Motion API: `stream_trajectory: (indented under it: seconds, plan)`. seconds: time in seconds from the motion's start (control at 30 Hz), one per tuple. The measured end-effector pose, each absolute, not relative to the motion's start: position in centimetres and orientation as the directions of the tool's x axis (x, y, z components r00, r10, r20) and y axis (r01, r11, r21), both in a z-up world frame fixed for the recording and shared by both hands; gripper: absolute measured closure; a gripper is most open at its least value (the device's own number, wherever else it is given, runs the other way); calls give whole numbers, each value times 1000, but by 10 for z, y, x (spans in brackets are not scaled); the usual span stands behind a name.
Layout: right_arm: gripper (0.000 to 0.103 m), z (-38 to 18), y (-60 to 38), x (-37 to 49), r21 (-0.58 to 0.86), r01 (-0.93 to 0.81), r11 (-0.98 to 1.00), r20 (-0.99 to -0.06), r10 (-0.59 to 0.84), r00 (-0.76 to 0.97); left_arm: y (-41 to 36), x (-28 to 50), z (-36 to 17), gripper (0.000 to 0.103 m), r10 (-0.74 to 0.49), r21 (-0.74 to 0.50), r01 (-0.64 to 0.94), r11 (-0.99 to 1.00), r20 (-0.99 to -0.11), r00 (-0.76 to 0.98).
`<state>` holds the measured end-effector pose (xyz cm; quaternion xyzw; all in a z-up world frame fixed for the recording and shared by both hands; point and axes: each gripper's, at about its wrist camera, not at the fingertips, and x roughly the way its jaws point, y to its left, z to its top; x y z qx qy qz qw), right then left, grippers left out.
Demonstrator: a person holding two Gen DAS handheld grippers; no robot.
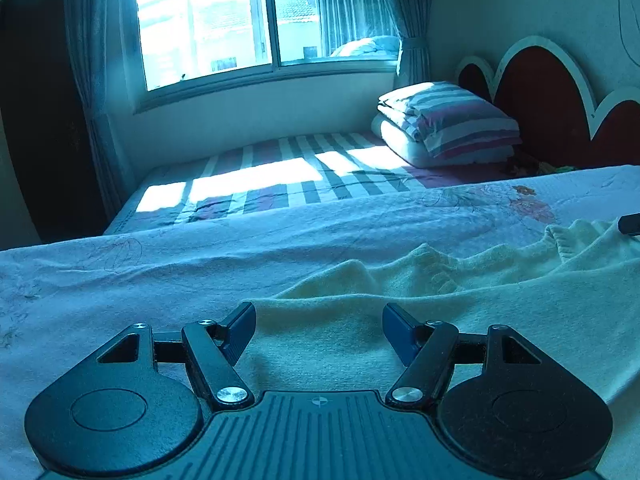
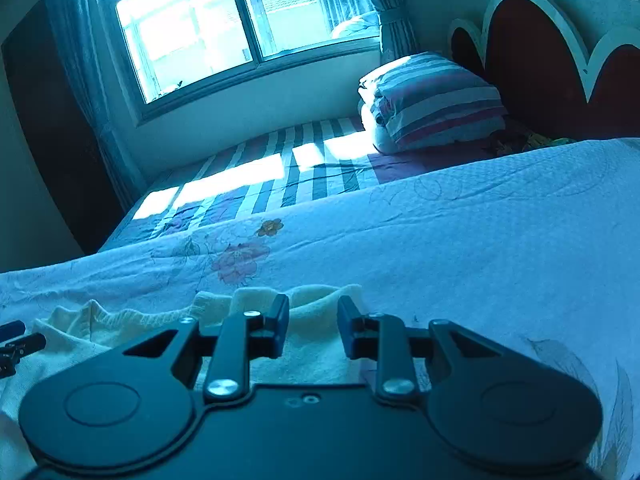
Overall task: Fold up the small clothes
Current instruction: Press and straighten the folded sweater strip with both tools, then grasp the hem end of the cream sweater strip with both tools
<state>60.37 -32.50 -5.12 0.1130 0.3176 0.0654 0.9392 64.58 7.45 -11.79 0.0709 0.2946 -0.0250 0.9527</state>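
A cream knit garment (image 1: 440,312) is lying on a pale floral sheet (image 1: 160,272), spread across the near part of the bed and bunched into ridges along its far edge.

The left gripper (image 1: 319,334) is hovering low over the garment's left portion with its jaws standing wide apart. The fabric is showing between the fingers (image 1: 240,332), but the pads are not pressing on it.

The right gripper (image 2: 313,326) is sitting over the garment's right end, where a ribbed edge (image 2: 316,300) is rising in a small fold. Its jaws are parted by a narrow gap, with the fold lying just beyond and between the fingertips; neither pad appears to be gripping it. The left gripper's tips are showing at the left edge of the right wrist view.

Beyond the sheet, a striped bedcover (image 1: 260,184) is catching sunlight from a window (image 1: 224,20). A folded striped quilt (image 1: 448,120) is resting by a red headboard (image 1: 548,96).
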Motion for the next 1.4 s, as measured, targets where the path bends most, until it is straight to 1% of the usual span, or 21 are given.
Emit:
stream_trajectory:
  seconds: [0.07,0.13,0.2,0.23,0.3,0.37,0.47,0.5,0.57,0.67,0.7,0.73,0.8,0.83,0.97,1.1,1.2,1.27,1.3,1.33,1.4]
  plan:
    - [79,-60,-322,617,238,-52,970,-610,192,769,76,655,-125,33,-2,104,79,991,-595,804]
    - [85,-69,-323,625,232,-31,972,-628,174,758,77,654,-121,33,8,97,61,993,-595,804]
    - [82,-61,-325,617,250,-9,968,-630,169,758,77,636,-109,33,-17,88,77,993,-543,840]
    - [77,-54,-324,607,260,-23,965,-613,183,769,76,622,-102,33,-40,72,91,993,-521,852]
    - [77,-42,-319,577,253,-90,963,-581,226,782,71,598,-98,33,-80,59,130,990,-520,850]
    - [77,-38,-309,550,247,-172,954,-576,287,765,60,581,-103,33,-105,80,172,982,-526,844]
    - [78,-45,-290,528,218,-262,940,-606,341,719,45,572,-117,33,-82,142,193,971,-559,825]
    - [80,-49,-281,523,170,-298,939,-615,338,712,43,572,-123,33,-59,167,189,968,-578,814]
    - [80,-58,-275,519,52,-302,952,-633,265,727,49,568,-124,32,-62,144,173,974,-569,820]
    - [82,-57,-289,515,4,-230,973,-621,182,762,61,558,-118,32,-6,165,122,979,-574,819]
    - [81,-53,-295,511,-21,-200,980,-622,144,769,64,552,-115,32,8,177,114,978,-573,819]
    - [77,-48,-301,505,-15,-180,984,-623,132,771,67,546,-113,32,14,180,108,978,-570,821]
    - [73,-34,-318,489,83,-170,982,-595,186,782,78,525,-108,32,31,176,87,980,-577,816]
    - [73,-30,-329,482,145,-166,975,-586,220,780,82,514,-106,32,37,174,80,981,-581,813]
    - [71,-29,-362,450,354,-150,923,-597,346,723,91,457,-101,32,39,135,58,989,-618,785]
    - [68,-38,-375,406,401,-173,900,-630,408,661,92,395,-111,32,38,92,36,995,-689,724]
    - [64,-48,-386,375,437,-158,885,-661,436,612,93,358,-114,31,51,66,-7,998,-694,718]
    - [64,-53,-392,360,476,-129,870,-668,453,590,94,343,-112,18,62,46,-41,998,-708,703]
    - [64,-55,-398,350,495,-108,862,-670,458,585,93,335,-112,9,71,47,-53,997,-714,696]
    - [64,-55,-400,340,505,-98,857,-670,461,582,93,330,-112,9,67,44,-50,998,-721,689]
    - [64,-53,-406,323,524,-80,848,-666,467,582,93,316,-114,9,-1,-13,-14,1000,-749,662]
